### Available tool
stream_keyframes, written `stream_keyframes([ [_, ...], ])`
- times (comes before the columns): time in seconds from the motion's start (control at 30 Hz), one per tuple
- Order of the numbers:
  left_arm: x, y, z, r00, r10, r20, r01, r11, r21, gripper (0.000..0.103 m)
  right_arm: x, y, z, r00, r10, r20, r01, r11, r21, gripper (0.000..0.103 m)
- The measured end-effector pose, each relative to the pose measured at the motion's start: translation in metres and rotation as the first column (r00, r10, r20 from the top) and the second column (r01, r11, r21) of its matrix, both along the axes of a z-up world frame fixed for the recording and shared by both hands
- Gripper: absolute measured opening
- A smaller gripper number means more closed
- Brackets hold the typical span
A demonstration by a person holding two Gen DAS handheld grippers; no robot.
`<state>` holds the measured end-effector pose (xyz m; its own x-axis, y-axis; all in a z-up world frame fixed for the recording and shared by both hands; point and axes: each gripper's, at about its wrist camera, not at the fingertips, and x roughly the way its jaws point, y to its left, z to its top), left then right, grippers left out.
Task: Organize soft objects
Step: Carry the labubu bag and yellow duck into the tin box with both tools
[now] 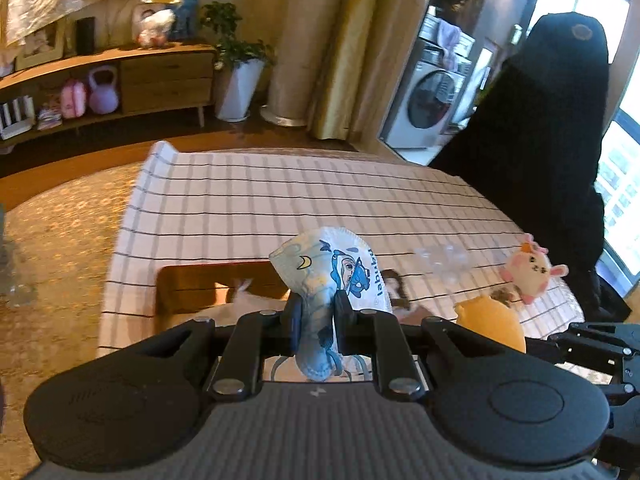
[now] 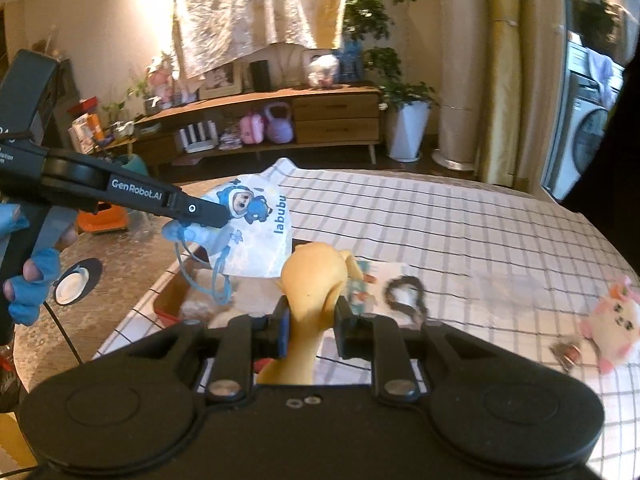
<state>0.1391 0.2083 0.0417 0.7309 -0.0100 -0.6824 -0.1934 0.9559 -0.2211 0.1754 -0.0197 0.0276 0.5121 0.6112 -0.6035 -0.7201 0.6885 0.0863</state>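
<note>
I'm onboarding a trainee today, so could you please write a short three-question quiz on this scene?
1. True or false: the left gripper is shut on the printed face mask.
2. What does the right gripper hold? A) yellow soft toy B) pink plush C) nothing
3. What covers the table: the ____ cloth?

Key: 1 true; 2 A; 3 checked.

a low wooden sideboard [image 2: 280, 120] stands against the wall, a potted plant [image 2: 404, 120] beside it; golden curtains [image 1: 344, 40], a washing machine [image 1: 428, 108] and bright windows [image 1: 616, 176] beyond.
</note>
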Motion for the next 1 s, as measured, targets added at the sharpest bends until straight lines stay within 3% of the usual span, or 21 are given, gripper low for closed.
stream_keyframes([
  [0.33, -0.001, 0.053, -0.030, 0.995, 0.072, -0.062, -0.071, 0.997, 0.010, 0.016, 0.021, 0.068, -0.012, 0.997, 0.060, -0.054, -0.059, 0.998, 0.011, 0.020],
  [0.67, 0.031, 0.077, -0.071, 0.990, 0.078, -0.121, -0.074, 0.997, 0.034, 0.016, 0.055, 0.123, -0.050, 0.994, 0.037, -0.102, -0.045, 0.996, -0.081, 0.020],
  [1.0, 0.061, 0.081, -0.097, 0.985, 0.053, -0.166, -0.046, 0.998, 0.046, 0.016, 0.078, 0.144, -0.086, 0.991, 0.009, -0.136, -0.030, 0.988, -0.153, 0.020],
])
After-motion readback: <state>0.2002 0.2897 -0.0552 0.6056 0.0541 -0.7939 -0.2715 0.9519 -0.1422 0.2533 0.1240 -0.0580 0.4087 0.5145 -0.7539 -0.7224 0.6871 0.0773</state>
